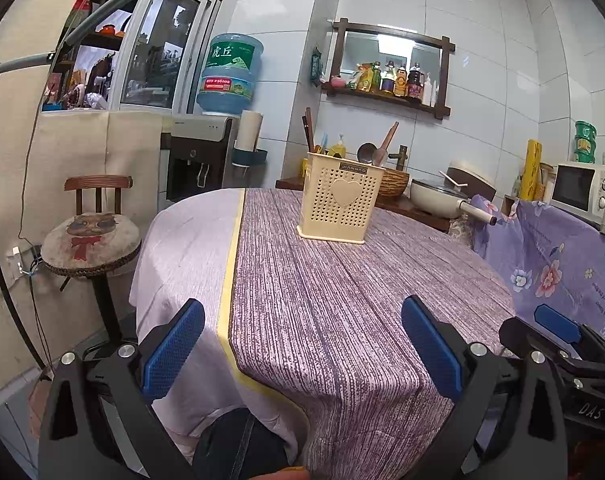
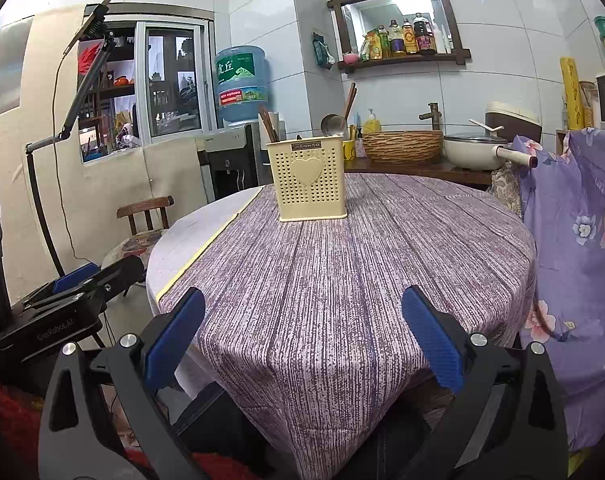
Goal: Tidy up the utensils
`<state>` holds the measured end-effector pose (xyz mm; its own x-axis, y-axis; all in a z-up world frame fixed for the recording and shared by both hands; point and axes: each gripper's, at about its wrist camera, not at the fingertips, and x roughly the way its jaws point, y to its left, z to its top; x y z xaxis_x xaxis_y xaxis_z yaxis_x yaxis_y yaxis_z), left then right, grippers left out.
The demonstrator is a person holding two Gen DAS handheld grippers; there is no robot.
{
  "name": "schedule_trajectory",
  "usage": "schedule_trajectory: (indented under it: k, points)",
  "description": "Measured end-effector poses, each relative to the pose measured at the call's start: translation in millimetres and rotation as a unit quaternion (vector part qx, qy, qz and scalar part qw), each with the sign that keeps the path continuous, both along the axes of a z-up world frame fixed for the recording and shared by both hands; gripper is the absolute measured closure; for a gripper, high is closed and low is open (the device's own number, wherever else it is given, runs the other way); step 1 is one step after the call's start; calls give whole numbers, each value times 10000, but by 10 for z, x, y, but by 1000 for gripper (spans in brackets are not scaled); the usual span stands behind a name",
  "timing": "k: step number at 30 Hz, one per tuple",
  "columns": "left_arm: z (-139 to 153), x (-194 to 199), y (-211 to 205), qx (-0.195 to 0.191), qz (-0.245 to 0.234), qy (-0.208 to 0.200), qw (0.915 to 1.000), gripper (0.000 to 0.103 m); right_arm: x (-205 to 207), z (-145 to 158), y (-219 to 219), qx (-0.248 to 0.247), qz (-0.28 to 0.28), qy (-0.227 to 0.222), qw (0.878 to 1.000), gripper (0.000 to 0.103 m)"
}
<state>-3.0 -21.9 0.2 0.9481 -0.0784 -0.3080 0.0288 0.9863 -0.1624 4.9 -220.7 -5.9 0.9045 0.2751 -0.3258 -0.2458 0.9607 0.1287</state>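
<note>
both grippers spread, utensil holder on table

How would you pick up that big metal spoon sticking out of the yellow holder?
Grip the metal ladle just under its bowl, coming straight down from above with the right tool, which is open. It stands upright in the yellow holder, so only the top shows above the rim. The chopsticks stand to its left, so lifting straight up probably avoids them.
</note>
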Motion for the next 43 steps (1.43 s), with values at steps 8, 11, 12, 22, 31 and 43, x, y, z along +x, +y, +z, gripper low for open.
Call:
schedule_trajectory:
  k: [8, 11, 12, 22, 31, 43]
  points:
    - [2, -2, -2, 10, 7, -2, 10000, 5, 4, -6, 3, -2, 4, 0, 10000, 6]
    - [2, 0, 0, -2, 1, 10, 10000, 5, 4, -7, 7, -2, 8, 8, 10000, 6]
    - [4, -1, -1, 2, 0, 9, 10000, 5, 4, -6, 8, -3, 5, 4, 10000, 6]
    - [0, -5, 4, 11, -16, 0, 10000, 5, 7, -5, 3, -5, 14, 14, 10000, 6]
    - [-2, -14, 29, 13, 13, 6, 10000, 5, 10, -5, -9, -5, 7, 13, 10000, 6]
    - [-5, -22, 61, 23, -7, 23, 10000, 5, 13, -13, 9, -5, -12, 15, 10000, 6]
